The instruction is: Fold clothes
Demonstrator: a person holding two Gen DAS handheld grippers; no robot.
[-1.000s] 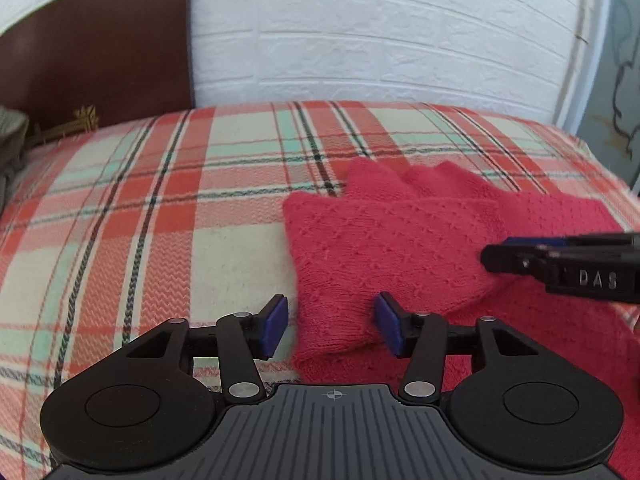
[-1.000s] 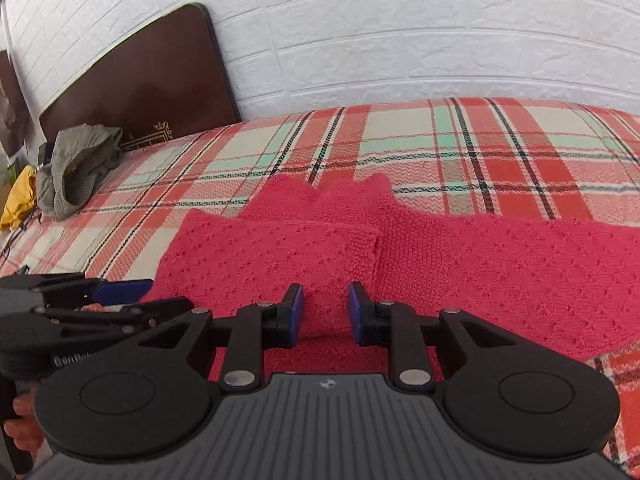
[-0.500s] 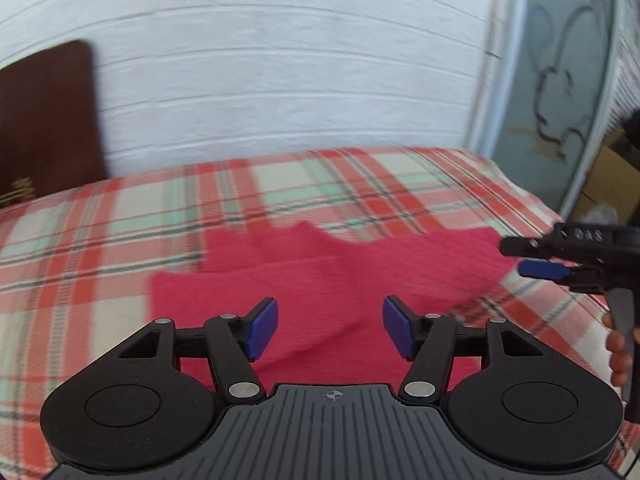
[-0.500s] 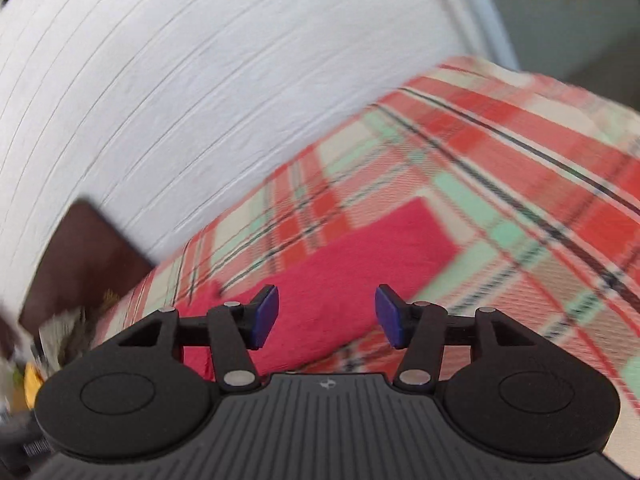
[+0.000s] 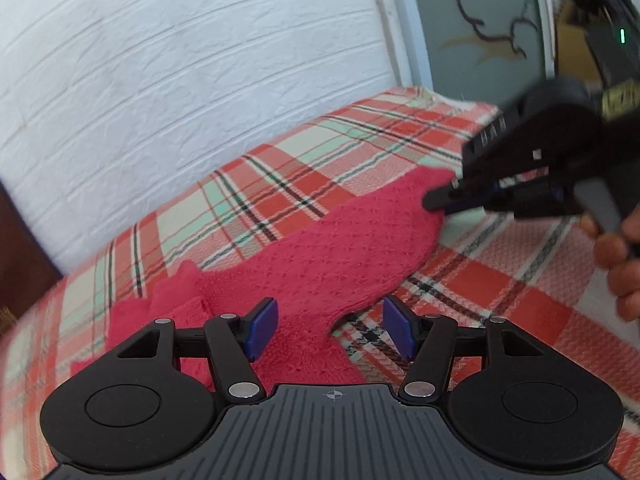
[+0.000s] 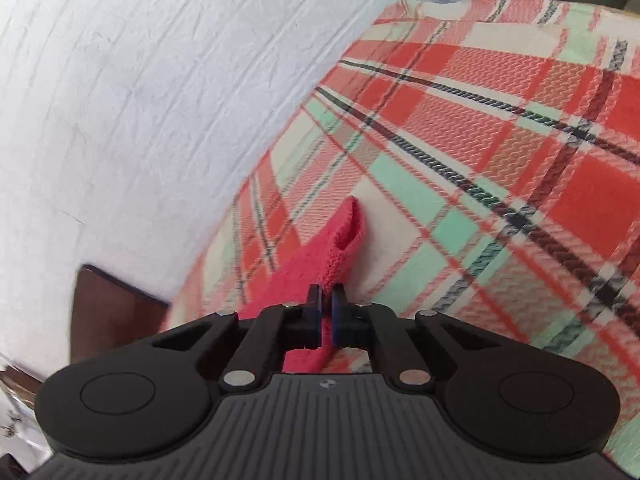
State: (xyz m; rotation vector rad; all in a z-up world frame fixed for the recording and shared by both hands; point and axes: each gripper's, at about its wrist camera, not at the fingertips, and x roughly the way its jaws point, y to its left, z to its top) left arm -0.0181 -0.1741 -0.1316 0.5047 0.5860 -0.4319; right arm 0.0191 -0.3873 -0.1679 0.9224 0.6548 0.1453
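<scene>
The red knitted garment [image 5: 320, 264] lies spread on the bed's red, mint and cream plaid blanket [image 5: 520, 296]; nearest, the left tool [image 5: 330, 330] hangs spread above its near edge, blue pads touching nothing; farther right, the right tool [image 6: 327, 306] is pressed together, pinching the garment's far end; behind stands the white brick-pattern wall [image 5: 180, 80].

A bed [image 5: 360, 152] in a red, mint and cream plaid cover is standing against a white brick wall [image 5: 180, 80]. A red knit garment [image 5: 320, 264] is lying spread across the cover, one end reaching toward the bed's far corner.
</scene>
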